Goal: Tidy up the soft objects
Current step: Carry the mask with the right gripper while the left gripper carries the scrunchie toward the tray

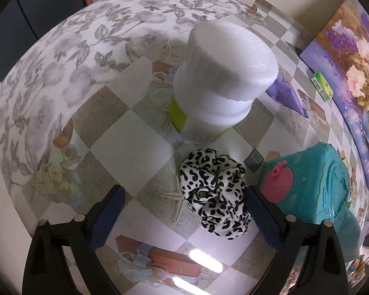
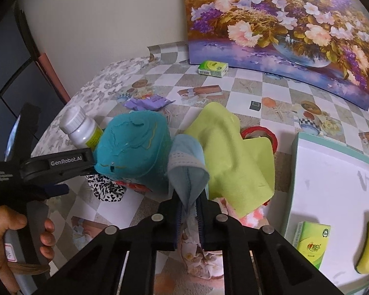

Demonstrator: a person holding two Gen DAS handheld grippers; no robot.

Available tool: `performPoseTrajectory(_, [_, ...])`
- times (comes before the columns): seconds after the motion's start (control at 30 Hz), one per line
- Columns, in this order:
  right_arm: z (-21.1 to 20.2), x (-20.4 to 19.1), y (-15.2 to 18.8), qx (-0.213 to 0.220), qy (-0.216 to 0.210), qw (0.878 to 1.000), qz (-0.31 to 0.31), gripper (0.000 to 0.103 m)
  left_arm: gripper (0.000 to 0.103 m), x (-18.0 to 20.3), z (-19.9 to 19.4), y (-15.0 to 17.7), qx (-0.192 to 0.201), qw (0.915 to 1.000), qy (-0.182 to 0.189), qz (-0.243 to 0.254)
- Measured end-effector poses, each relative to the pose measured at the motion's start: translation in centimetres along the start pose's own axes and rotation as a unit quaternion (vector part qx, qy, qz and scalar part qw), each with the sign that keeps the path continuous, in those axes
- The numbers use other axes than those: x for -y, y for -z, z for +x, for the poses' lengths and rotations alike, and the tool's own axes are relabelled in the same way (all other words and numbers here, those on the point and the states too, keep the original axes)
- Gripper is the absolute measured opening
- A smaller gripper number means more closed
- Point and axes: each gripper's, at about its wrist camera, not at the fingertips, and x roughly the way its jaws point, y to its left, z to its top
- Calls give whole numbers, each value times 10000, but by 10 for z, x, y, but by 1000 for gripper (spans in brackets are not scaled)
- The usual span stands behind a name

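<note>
Pinched between my right gripper (image 2: 189,196) pads is the blue face mask (image 2: 187,172), thin fold only, above the green cloth (image 2: 233,152). Risk: mask slips out on lifting, or drags that cloth. Left gripper (image 1: 182,218) gapes wide over the leopard scrunchie (image 1: 214,191), touching nothing; closing could bump the white bottle (image 1: 216,86).

A table (image 2: 246,91) stands against a plain cream wall (image 2: 105,12). A glossy checkered oilcloth (image 1: 125,145) of white and beige squares with printed still-life motifs covers it, and beneath that a white cloth with grey flowers (image 1: 61,56) hangs over the rounded edge. A large flower painting (image 2: 283,19) leans on the wall. At the left stand a reddish post (image 2: 54,73) and a dark panel (image 2: 2,56). Overhead light glares off the oilcloth.
</note>
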Motion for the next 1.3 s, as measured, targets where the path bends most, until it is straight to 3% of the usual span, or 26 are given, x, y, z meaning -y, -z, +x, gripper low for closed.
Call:
performPoseTrajectory(0.17, [-8,5,0,65,-1,10000,15,11,64,-6,0,8,-94,9997,212,14])
performPoseTrajectory(0.23, [-11,8,0,84,-4,10000,34,11,42,-3,3,11,-157,9992,345,82])
performPoseTrajectory(0.43, [-18,17,-1,144,-30,9998,158,11,19,1,-3,15,-77,9993,330,155])
performPoseTrajectory(0.57, [-28,22,-3,255,-136,9993,248,11,17,0,-17,13,100,9995,257,137])
performPoseTrajectory(0.87, [-62,30,-6,676,-417,9961,378,8,17,4,-61,16,635,9965,520,145])
performPoseTrajectory(1.17, [-98,45,-7,1154,-622,9897,570,8,17,16,-112,23,1353,9864,870,346])
performPoseTrajectory(1.3, [-106,57,-6,1223,-499,9891,645,8,17,29,-125,33,1500,9823,964,574])
